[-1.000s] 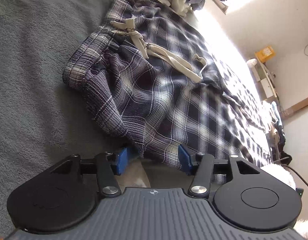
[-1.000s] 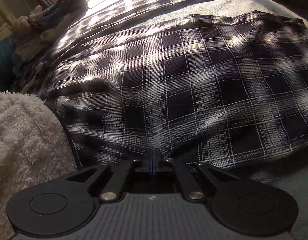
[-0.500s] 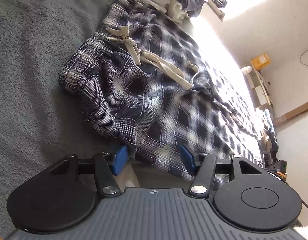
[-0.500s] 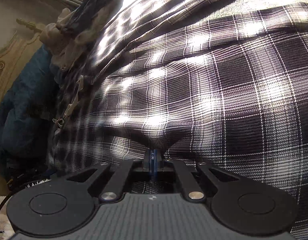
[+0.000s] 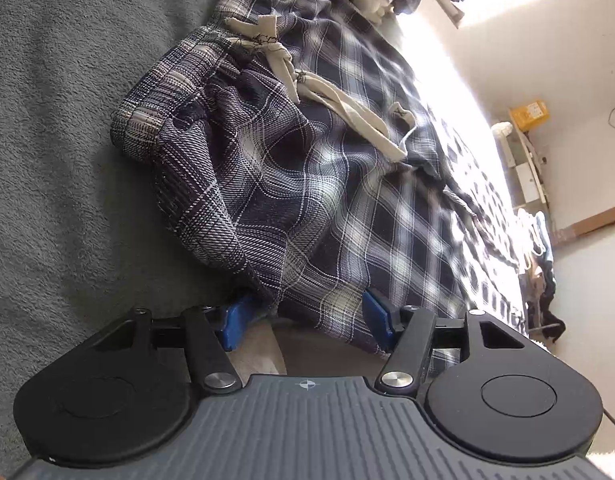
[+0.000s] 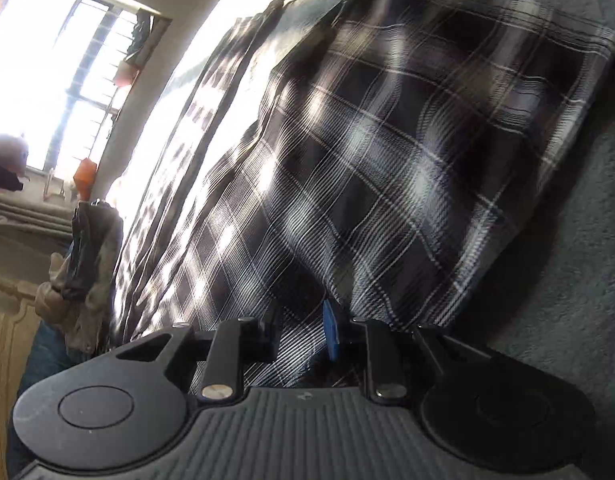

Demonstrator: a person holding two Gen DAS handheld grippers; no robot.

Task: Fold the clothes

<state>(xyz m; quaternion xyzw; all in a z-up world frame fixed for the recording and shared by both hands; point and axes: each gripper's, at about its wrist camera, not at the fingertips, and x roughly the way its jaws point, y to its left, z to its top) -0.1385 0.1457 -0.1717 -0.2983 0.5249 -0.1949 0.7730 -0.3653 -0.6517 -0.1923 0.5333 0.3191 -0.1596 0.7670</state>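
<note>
Plaid trousers [image 5: 327, 184] spread across grey bed [image 5: 59, 160]. Left tongs [image 5: 307, 318] released, straddling waistband-side edge; right tongs [image 6: 303, 332] parted, cloth between. Risk: closing catches single layer, fold skews; drawstring [image 5: 347, 112] tangles.

1. Grey fleece blanket [image 5: 59, 128], filling the 9 o'clock side of the left wrist view; seen again at 3 o'clock [image 6: 579, 264] in the right wrist view.
2. Yellow box [image 5: 529, 110], 2 o'clock, on a white shelf unit [image 5: 527, 168].
3. Barred window [image 6: 55, 64], 10 o'clock, brightly lit.
4. Orange item [image 6: 85, 174], 9 o'clock, by the window sill.
</note>
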